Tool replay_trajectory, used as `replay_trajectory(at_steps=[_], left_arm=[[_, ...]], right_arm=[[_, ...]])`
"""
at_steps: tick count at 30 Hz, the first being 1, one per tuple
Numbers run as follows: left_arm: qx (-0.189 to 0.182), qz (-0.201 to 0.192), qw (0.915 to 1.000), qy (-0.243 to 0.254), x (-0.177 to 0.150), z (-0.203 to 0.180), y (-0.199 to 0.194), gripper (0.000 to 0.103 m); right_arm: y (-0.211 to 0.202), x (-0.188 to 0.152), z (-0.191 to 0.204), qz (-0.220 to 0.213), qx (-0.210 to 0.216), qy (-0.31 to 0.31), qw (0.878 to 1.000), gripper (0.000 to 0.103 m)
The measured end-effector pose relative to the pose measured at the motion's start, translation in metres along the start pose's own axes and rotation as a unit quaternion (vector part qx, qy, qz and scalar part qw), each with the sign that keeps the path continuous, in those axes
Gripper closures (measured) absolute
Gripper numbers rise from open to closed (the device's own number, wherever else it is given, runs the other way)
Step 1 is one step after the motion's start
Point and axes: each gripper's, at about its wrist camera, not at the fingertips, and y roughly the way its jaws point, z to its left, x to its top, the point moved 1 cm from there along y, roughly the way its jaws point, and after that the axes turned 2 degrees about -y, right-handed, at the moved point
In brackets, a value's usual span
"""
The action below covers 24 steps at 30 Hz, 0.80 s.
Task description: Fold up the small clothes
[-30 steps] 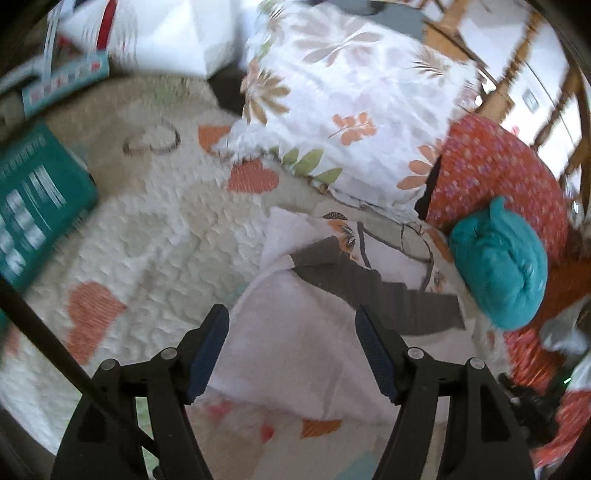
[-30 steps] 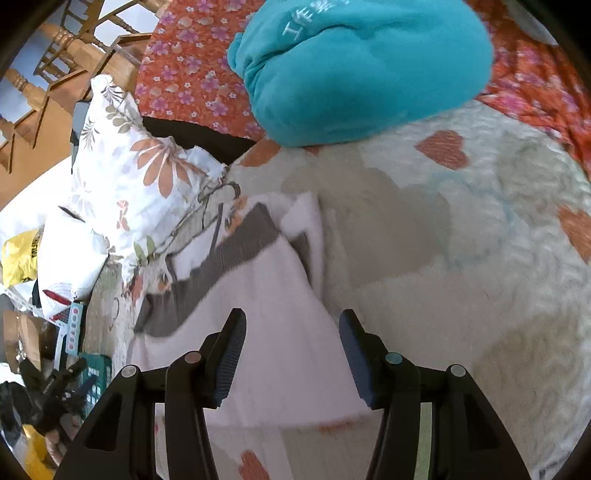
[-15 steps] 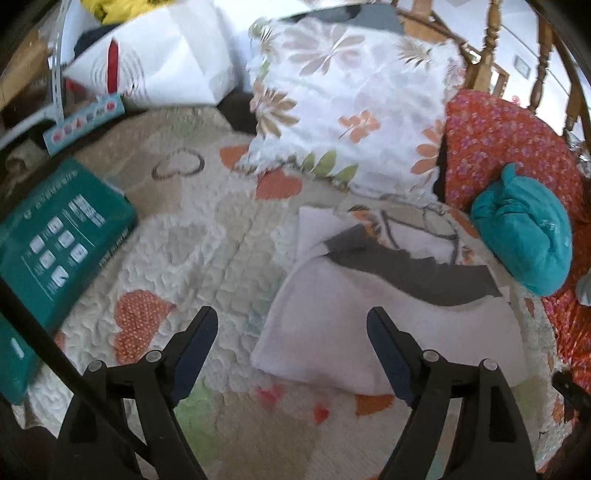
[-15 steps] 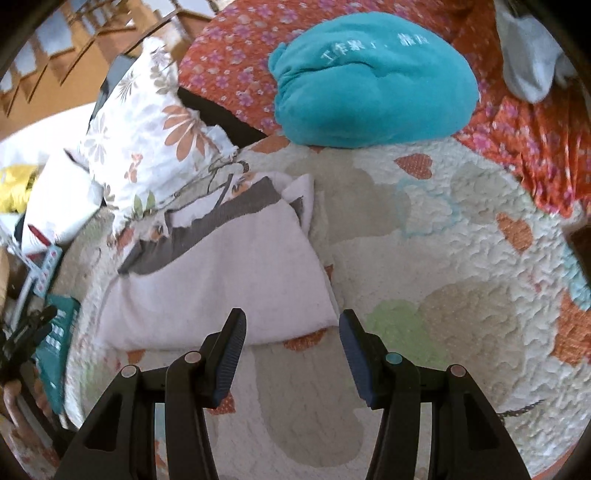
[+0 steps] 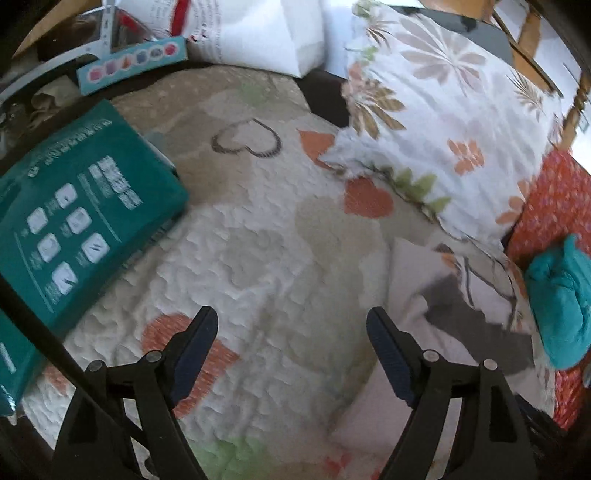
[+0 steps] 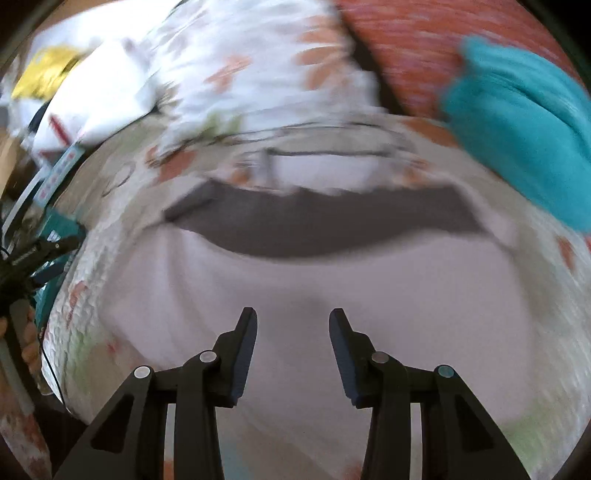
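A small pale pink garment with a dark grey band (image 6: 332,273) lies folded flat on the heart-patterned quilt (image 5: 258,258). My right gripper (image 6: 293,317) is open and empty, just above the garment's near half; that view is motion-blurred. In the left wrist view the garment (image 5: 436,295) lies at the lower right. My left gripper (image 5: 291,325) is open and empty over bare quilt, to the left of the garment.
A teal box (image 5: 74,229) lies on the quilt's left side. A floral pillow (image 5: 443,122) and a white bag (image 5: 258,33) stand behind. A teal cloth bundle (image 6: 524,122) rests on an orange floral cover (image 5: 554,214) at right.
My left gripper has swung left off the garment and now faces bare quilt. My right gripper has moved in over the garment and turned to face it squarely. Both stay open.
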Motion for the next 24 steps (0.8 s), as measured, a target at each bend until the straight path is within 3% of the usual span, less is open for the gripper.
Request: replay_trajectory(at_steps=[4,8,11,13,14,19,24], left_arm=[[-0.006,0.015,0.9997,-0.019,0.003,0.008,0.001,0.021],[-0.017,0.021,0.9995,-0.016,0.005,0.005,0.000,0.021],[-0.008,0.007,0.9999,-0.004,0.007,-0.001,-0.005,0.021],[0.005,-0.007,0.9999,0.006,0.009,-0.003,-0.007,0.021],[0.013,-0.013,0.9998,0.009,0.010,-0.004,-0.008,0.021],[0.021,-0.018,0.9995,0.017,0.010,-0.006,-0.008,0.021],[0.019,-0.007,0.9996,0.021,0.001,-0.011,-0.005,0.021]], right_arm=[[0.065,0.041,0.072,0.021,0.019,-0.074,0.997,0.059],[0.131,0.075,0.117,0.051,-0.026,-0.135,0.989,0.059],[0.156,0.104,0.134,0.041,-0.055,-0.151,0.986,0.051],[0.168,0.119,0.138,0.055,-0.061,-0.154,0.985,0.027],[0.171,0.125,0.139,0.064,-0.071,-0.156,0.983,0.027],[0.120,0.127,0.126,0.019,-0.039,-0.124,0.991,0.028],[0.049,0.096,0.061,0.009,-0.047,-0.077,0.996,0.028]])
